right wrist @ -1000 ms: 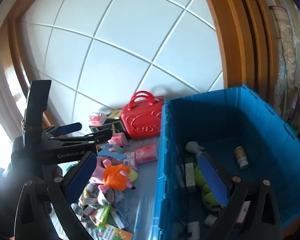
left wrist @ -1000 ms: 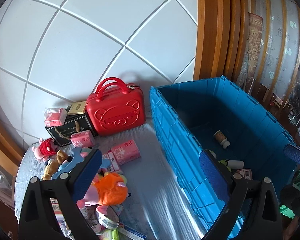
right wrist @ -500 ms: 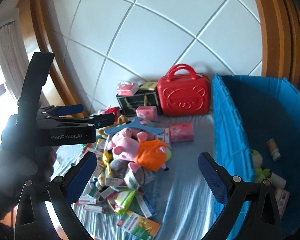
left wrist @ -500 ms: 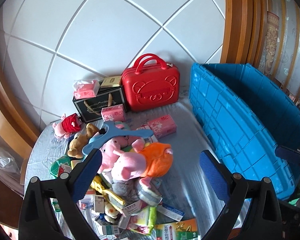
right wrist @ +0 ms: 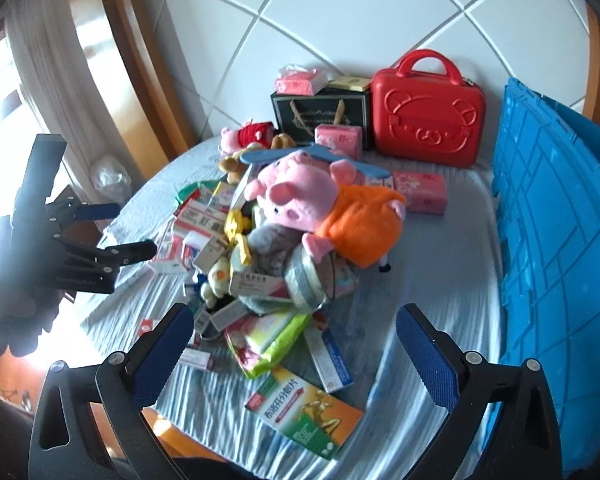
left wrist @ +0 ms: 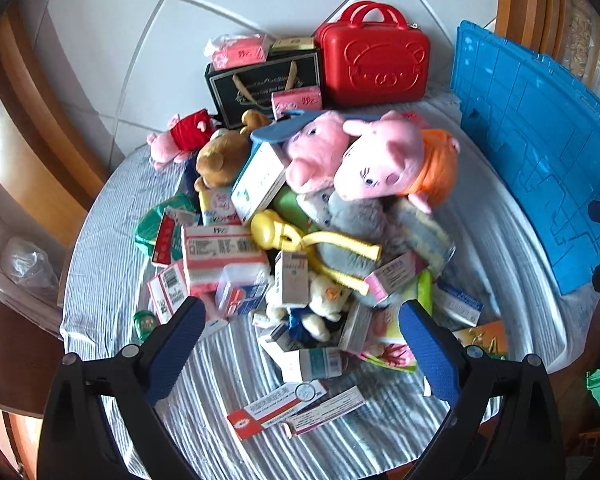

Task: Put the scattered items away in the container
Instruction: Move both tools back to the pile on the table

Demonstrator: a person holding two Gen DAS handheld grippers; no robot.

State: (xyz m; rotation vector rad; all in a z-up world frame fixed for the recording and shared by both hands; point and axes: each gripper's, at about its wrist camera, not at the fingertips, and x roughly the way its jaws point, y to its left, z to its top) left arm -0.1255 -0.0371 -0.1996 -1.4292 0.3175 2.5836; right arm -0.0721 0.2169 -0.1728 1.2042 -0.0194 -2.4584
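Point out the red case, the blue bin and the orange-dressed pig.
red case (right wrist: 428, 120), right wrist view, on the embossed bear face.
blue bin (right wrist: 556, 240), right wrist view, on its outer wall.
pig (left wrist: 380, 160), left wrist view, on its head.

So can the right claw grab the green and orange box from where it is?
Probably yes. The right claw is open and holds nothing, and the green and orange box lies flat on the sheet just ahead of it, at the near edge of the pile, with nothing on top of it.
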